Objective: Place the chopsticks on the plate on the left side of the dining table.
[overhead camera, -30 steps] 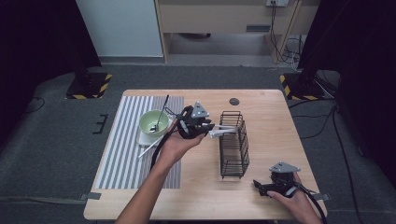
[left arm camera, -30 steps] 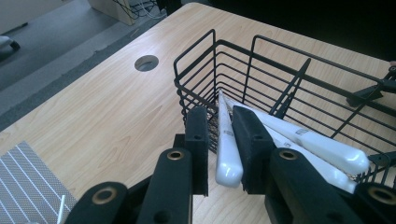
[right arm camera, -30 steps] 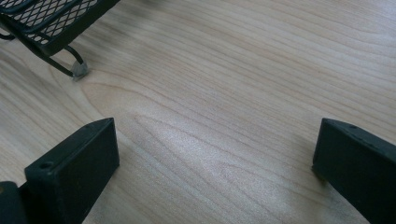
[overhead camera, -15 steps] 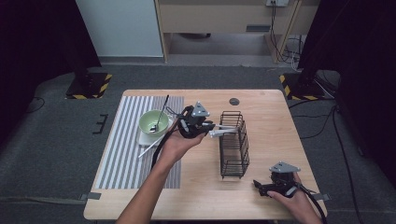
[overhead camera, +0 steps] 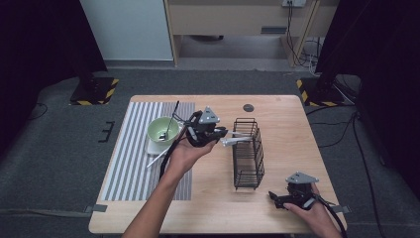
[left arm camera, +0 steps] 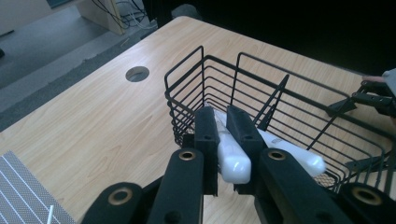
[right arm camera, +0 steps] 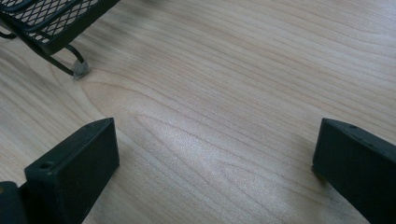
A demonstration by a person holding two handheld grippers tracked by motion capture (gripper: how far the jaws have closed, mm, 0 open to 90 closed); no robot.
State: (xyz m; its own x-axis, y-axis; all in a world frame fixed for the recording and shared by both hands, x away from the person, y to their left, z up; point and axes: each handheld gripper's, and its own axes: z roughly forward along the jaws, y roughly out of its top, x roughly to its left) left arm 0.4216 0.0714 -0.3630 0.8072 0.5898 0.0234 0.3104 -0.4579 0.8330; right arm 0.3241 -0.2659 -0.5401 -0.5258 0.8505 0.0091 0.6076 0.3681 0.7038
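one white utensil point(left arm camera: 232, 158) between clamped jaws

On the table point(overhead camera: 277, 213), the wire basket point(overhead camera: 247, 171) stands right of centre. The bowl point(overhead camera: 159, 133) sits left of it on the mat point(overhead camera: 124, 168), a spoon point(overhead camera: 171, 121) inside. A utensil point(left arm camera: 231, 158), perhaps a knife, pokes into the basket's far end, another point(left arm camera: 299, 156) beside it.

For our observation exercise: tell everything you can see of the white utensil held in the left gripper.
The white utensil looks like smooth glossy plastic, with a rounded handle end. The left gripper is shut on that handle and holds it roughly level, its far end reaching over the rim of the black wire basket. A second white piece lies beside it inside. The far end's shape cannot be told.
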